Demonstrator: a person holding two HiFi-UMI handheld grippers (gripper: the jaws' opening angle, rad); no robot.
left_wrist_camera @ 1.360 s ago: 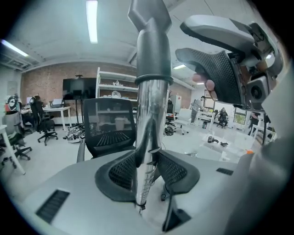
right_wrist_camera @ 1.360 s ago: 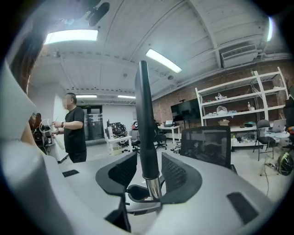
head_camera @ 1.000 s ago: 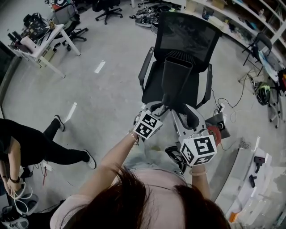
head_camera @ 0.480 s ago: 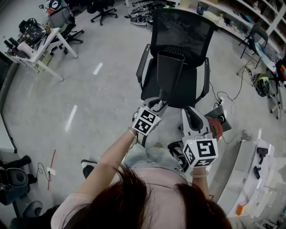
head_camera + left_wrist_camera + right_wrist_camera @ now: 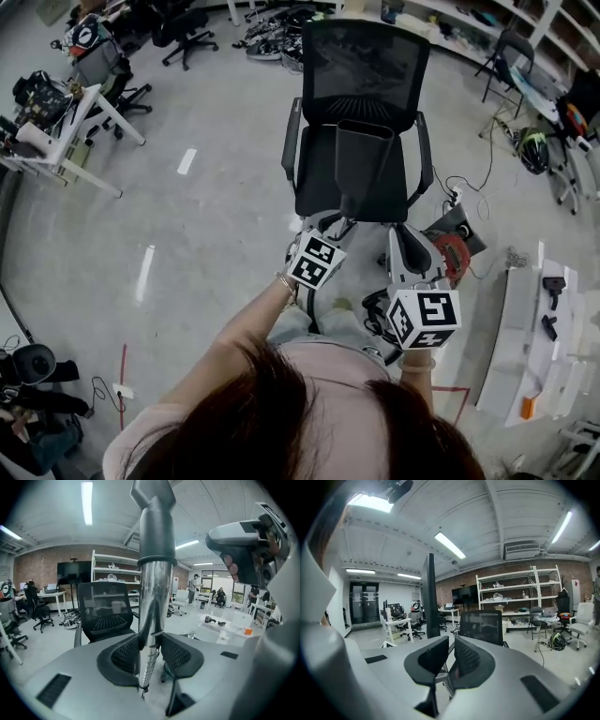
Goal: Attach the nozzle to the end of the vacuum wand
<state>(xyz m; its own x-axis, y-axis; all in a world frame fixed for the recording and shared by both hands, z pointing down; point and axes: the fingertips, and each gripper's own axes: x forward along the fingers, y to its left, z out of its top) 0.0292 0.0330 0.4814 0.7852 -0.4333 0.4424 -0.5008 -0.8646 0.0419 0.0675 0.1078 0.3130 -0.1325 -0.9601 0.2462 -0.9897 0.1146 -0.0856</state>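
One wand (image 5: 153, 597), one nozzle (image 5: 157, 527), one chair (image 5: 361, 66)

I count two grippers, the left gripper (image 5: 150, 644) and the right gripper (image 5: 451, 656); one chrome vacuum wand (image 5: 152, 597); one dark nozzle (image 5: 364, 169); one black mesh office chair (image 5: 361, 66) close ahead. Farther chairs I can't count reliably.

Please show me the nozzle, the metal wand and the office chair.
nozzle (image 5: 157, 531), left gripper view, grey neck
metal wand (image 5: 153, 597), left gripper view, shiny tube
office chair (image 5: 366, 66), head view, mesh backrest
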